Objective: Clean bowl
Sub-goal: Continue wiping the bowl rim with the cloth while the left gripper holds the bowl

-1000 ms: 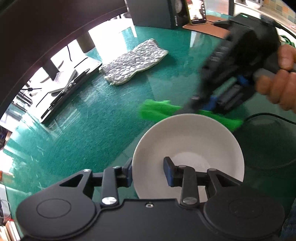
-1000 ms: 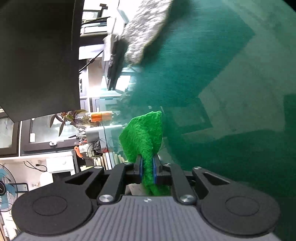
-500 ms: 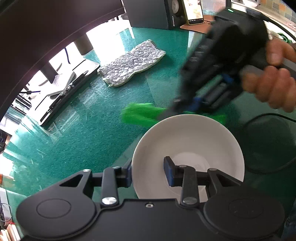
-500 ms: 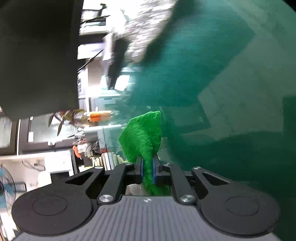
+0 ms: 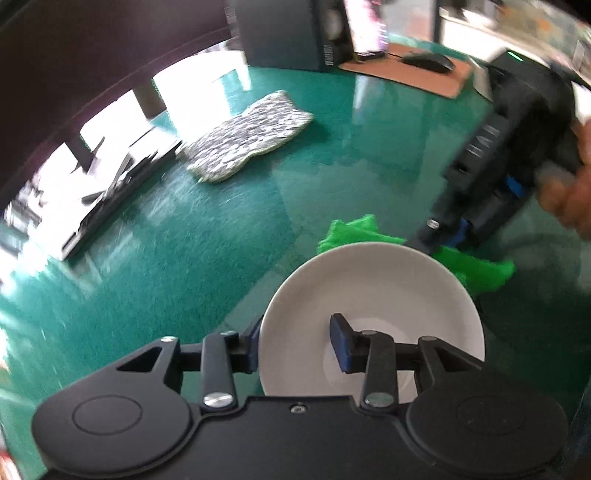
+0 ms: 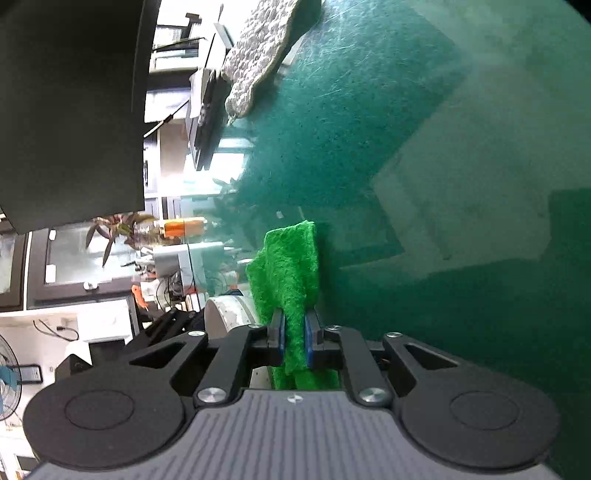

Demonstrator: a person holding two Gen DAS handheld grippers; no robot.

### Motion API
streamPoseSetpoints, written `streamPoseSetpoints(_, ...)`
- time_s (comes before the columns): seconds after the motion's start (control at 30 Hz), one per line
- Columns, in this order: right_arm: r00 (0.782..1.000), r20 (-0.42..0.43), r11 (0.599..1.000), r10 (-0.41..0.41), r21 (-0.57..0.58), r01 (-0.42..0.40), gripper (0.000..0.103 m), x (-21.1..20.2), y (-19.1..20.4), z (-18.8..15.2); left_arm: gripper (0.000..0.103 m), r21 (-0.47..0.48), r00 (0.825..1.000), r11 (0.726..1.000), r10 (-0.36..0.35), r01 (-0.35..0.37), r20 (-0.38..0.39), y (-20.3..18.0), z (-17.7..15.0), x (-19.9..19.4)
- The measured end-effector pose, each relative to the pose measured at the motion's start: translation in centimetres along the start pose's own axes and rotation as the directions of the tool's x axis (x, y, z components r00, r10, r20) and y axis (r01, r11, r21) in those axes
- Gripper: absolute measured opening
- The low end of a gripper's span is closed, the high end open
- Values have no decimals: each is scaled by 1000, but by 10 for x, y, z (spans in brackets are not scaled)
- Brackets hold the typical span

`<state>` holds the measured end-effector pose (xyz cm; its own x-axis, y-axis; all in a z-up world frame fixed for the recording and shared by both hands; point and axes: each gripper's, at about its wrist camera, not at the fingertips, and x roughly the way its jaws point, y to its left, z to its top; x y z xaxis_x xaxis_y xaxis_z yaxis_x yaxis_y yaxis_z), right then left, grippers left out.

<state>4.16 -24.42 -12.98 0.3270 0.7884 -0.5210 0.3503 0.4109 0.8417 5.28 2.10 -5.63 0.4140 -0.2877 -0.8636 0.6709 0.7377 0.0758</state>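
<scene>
A white bowl is held above the green table, its near rim clamped between the pads of my left gripper, one pad outside and one inside. My right gripper is shut on a green cloth. In the left wrist view the right gripper sits just past the bowl's far rim and presses the cloth against the bowl's outer side. The bowl's edge shows at the left of the cloth in the right wrist view.
A grey patterned cloth lies on the green table at the back. A dark box, a mouse on a brown mat and a laptop stand along the far edges.
The right gripper with the green cloth has swept along the bowl's far rim, left and then back to the right. The left gripper keeps the bowl clamped; the view has tilted slightly.
</scene>
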Motion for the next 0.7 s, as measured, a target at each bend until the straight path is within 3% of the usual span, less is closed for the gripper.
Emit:
streamPoseSetpoints(0.1, 999, 46, 1000, -5, -17, 6, 12, -8, 6, -8, 43, -177, 1000, 984, 11, -8, 19, 11, -5, -10)
streamPoseSetpoints(0.17, 998, 63, 1000, -6, -23, 8, 12, -11, 7, -11, 55, -282, 999, 959, 16, -2, 46, 15, -10, -19)
streamPoseSetpoints(0.27, 998, 65, 999, -9, -36, 11, 12, -16, 9, -13, 62, -375, 997, 926, 65, -42, 49, 10, -20, -30)
streamPoseSetpoints(0.5, 1000, 5, 997, 31, -69, -31, 12, -13, 14, 8, 61, -516, 992, 848, 119, -121, -38, -11, -36, -38)
streamPoseSetpoints(0.63, 995, -48, 993, 82, -83, -86, 12, -8, 11, 19, 62, -550, 988, 820, 135, -156, -79, -21, -39, -36)
streamPoseSetpoints(0.7, 994, -62, 991, 92, -91, -97, 12, -10, 12, 16, 50, -565, 984, 806, 144, -177, -102, -24, -39, -32)
